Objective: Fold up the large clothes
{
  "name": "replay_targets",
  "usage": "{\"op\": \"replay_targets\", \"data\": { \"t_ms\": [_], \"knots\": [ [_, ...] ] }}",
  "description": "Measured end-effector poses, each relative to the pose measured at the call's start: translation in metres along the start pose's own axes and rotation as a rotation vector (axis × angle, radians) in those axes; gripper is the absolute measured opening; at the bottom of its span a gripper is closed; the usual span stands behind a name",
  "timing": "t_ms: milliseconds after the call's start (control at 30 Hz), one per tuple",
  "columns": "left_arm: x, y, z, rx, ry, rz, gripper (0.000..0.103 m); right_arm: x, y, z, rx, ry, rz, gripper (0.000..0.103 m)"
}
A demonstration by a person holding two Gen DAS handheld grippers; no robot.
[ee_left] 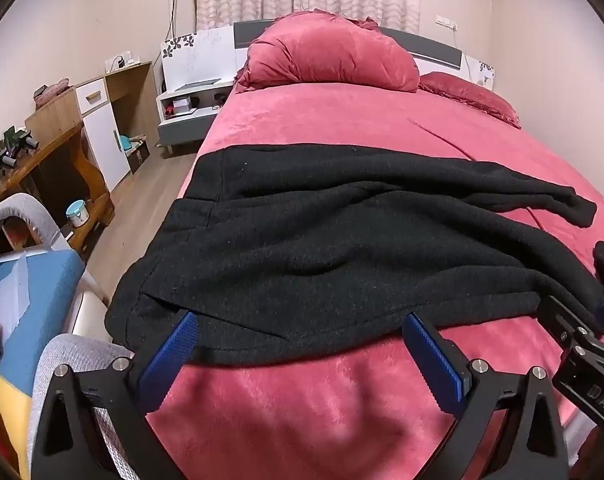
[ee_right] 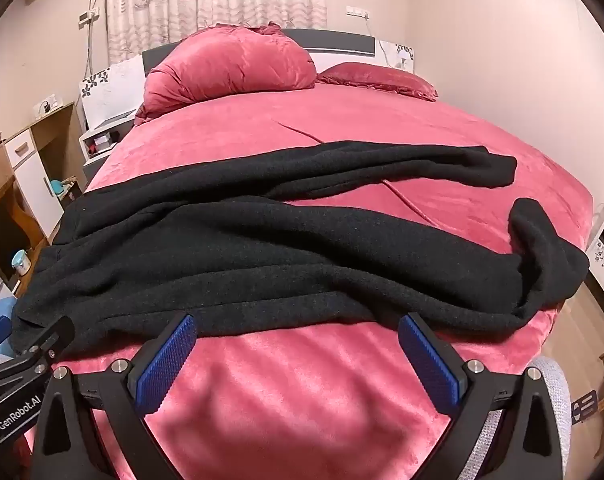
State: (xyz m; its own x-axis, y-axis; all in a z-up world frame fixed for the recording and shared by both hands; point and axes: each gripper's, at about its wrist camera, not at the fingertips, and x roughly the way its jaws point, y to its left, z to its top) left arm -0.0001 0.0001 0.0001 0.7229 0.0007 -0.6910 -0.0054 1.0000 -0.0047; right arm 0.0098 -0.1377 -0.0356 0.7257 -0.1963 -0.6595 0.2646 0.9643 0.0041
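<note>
A large black knitted garment lies crumpled across the near part of a pink bed; it also shows in the right wrist view. Its two sleeves stretch to the right, one ending near the bed's right edge. My left gripper is open, its blue pads at the garment's near hem, holding nothing. My right gripper is open too, its fingertips just at the near hem. The right gripper also shows at the right edge of the left wrist view.
Two pink pillows lie at the headboard. A wooden desk and a white cabinet stand to the left, with a nightstand by the bed. A grey and blue chair is close at the left.
</note>
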Motion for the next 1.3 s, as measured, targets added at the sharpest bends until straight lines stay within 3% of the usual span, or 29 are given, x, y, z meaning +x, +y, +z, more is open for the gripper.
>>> {"op": "replay_targets", "data": {
  "t_ms": [1300],
  "knots": [
    [0.013,0.006,-0.005,-0.004,0.052,0.009,0.103,0.005,0.000,-0.006,-0.001,0.016,0.012,0.103]
  ]
}}
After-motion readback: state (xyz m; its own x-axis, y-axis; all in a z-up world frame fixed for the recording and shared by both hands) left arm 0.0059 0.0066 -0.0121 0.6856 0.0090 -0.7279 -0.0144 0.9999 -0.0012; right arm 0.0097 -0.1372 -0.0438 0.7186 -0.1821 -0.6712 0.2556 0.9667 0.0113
